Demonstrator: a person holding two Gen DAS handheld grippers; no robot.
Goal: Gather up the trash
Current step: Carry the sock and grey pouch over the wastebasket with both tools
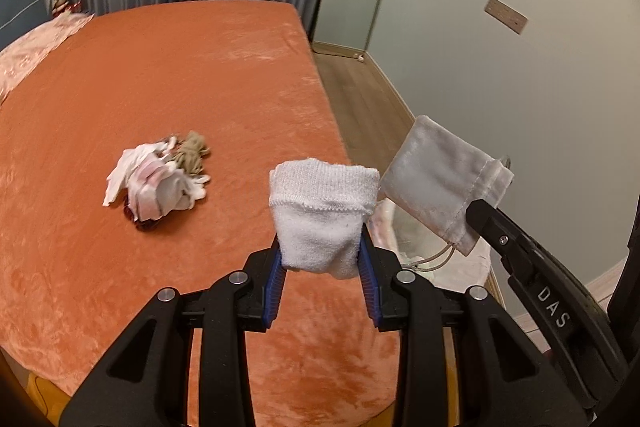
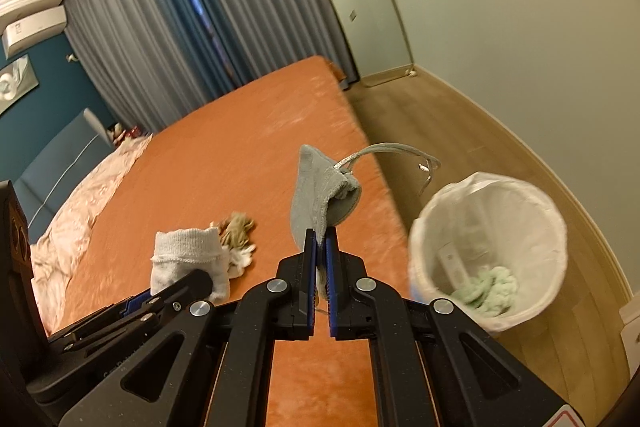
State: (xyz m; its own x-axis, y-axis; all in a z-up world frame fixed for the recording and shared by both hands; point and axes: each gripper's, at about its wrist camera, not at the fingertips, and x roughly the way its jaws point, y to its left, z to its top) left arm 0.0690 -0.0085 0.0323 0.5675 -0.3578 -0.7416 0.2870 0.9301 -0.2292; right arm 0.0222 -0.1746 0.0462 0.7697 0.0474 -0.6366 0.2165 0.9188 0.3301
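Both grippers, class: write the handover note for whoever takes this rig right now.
Left gripper: jaws shut on a white sock, held above the orange bed.
Right gripper: jaws shut on a grey drawstring pouch.
Lined bin stands on the floor beside the bed, with some trash already inside.
Left to do: drop both items in, then collect the rag pile on the bed.

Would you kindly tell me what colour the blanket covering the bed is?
The blanket is a burnt orange, plush and unpatterned; the left wrist view shows it best.
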